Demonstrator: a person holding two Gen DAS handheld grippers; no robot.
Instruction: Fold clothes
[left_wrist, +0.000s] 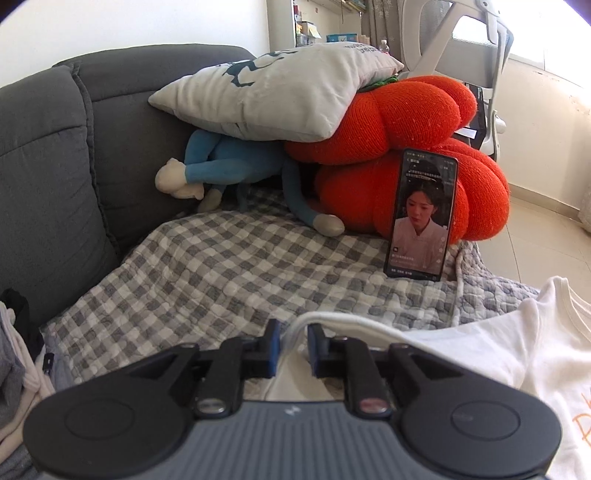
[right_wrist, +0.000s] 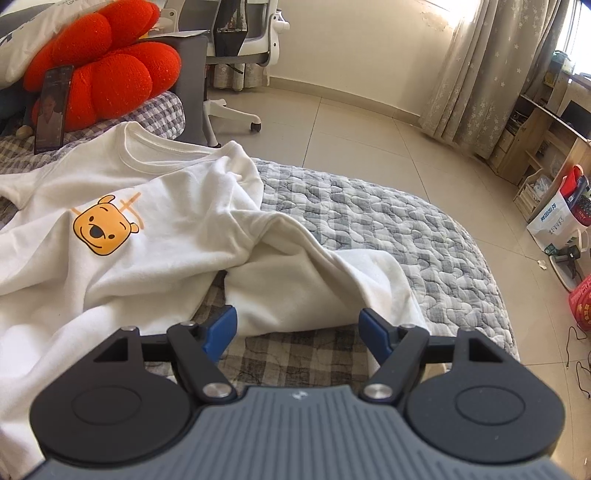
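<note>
Lying flat on the sofa's checked blanket (right_wrist: 369, 206), the white shirt (right_wrist: 166, 229) waits for folding — left claw (left_wrist: 293, 349) barely open around its hem, right claw (right_wrist: 298, 334) wide open, empty.

Bright daylight from the curtained window (right_wrist: 480, 62), blown-out glare there, fisheye bending and dark corners.

Black claw (right_wrist: 297, 334) arms, blue pads (right_wrist: 221, 330), ribbed grey housing.
</note>
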